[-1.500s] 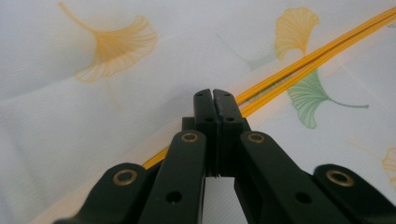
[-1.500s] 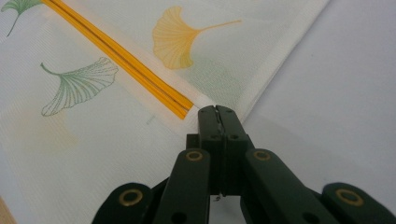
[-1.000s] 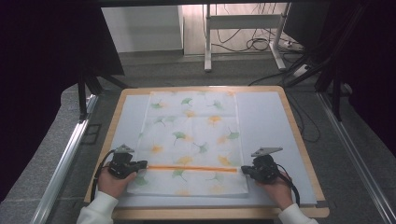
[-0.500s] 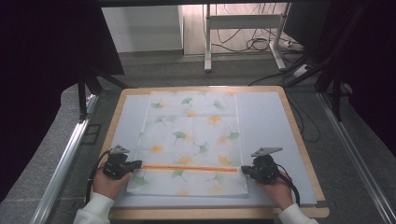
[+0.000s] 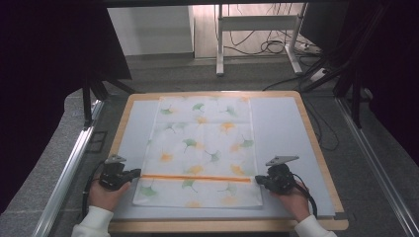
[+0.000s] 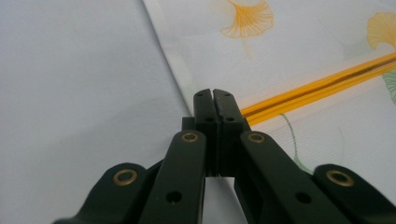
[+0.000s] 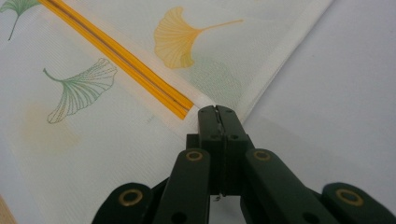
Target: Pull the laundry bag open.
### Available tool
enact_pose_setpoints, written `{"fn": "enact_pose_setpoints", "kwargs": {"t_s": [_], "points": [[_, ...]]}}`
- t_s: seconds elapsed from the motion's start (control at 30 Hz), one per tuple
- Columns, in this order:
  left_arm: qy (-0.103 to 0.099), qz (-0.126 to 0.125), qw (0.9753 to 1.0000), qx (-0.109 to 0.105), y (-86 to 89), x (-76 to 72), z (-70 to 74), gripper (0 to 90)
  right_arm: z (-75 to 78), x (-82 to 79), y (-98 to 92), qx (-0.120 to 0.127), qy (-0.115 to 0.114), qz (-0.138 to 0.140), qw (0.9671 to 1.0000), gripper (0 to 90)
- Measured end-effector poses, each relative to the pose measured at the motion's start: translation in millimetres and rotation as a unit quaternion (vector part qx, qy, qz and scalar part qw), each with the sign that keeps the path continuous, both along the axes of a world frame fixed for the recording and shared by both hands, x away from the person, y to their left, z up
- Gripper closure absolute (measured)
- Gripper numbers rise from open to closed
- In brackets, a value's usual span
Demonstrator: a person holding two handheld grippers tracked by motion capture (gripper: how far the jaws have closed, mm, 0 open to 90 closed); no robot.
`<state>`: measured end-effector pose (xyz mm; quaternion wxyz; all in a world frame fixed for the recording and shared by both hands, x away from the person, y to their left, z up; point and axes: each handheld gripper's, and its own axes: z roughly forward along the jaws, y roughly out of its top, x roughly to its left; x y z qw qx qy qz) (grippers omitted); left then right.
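Both claws clenched on folded edge of white ginkgo-print cloth [image 5: 202, 148]: left claw [image 6: 213, 95] and right claw [image 7: 216, 112] at ends of orange stripe [image 5: 196, 177]. Lift together, keep edge taut, carry forward evenly over pale tabletop [image 5: 286, 128].

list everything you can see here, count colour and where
cloth: 1, white with green and orange ginkgo leaves, flat on the middle of the mat, near part folded over
orange stripe: 1, across the cloth near its front edge, running between the two grippers
mat: 1, pale grey-blue, covering the board
board: 1, light wood rim, under the mat
left gripper: 1, black, jaws closed at the cloth's left edge by the stripe
right gripper: 1, black, jaws closed at the cloth's right edge
hands: 2, white sleeves, at the near edge
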<state>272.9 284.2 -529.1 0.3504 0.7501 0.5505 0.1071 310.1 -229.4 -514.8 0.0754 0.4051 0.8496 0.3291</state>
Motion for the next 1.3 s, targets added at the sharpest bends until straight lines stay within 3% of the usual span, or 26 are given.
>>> {"fn": "enact_pose_setpoints", "kwargs": {"t_s": [0.53, 0.73, 0.9, 1.03, 1.1, 1.2, 1.3], "points": [[0.000, -0.004, 1.0000, -0.007, 1.5, -0.5, -1.6, 90.0, -0.4, 0.2, -0.4, 0.004, 0.002, 0.000, 1.0000, 89.6], [-0.002, -0.008, 0.9999, -0.009, 2.7, -1.3, -0.9, 90.0, -0.4, -0.8, 0.5, -0.004, -0.008, 0.007, 0.9999, 89.5], [-0.019, -0.015, 0.9996, -0.014, 2.4, -3.1, 2.2, 89.6, 0.0, -2.8, 0.9, -0.006, -0.014, 0.008, 0.9998, 89.5], [-0.042, -0.018, 0.9988, -0.017, 2.8, -6.5, 4.9, 76.2, -0.1, -2.9, 0.8, -0.007, -0.018, 0.010, 0.9998, 89.4], [-0.053, -0.015, 0.9984, -0.013, 2.2, -9.8, 6.1, 73.8, 0.2, -3.9, 1.6, -0.009, -0.021, 0.010, 0.9997, 89.1], [-0.070, -0.011, 0.9974, -0.011, 0.9, -13.3, 10.2, 68.0, 1.7, -5.6, 2.7, -0.005, -0.021, 0.019, 0.9996, 78.3], [-0.075, -0.016, 0.9969, -0.020, -2.4, -14.0, 14.8, 58.0, 6.8, -9.3, 4.2, 0.005, -0.032, 0.021, 0.9992, 63.8]]}}
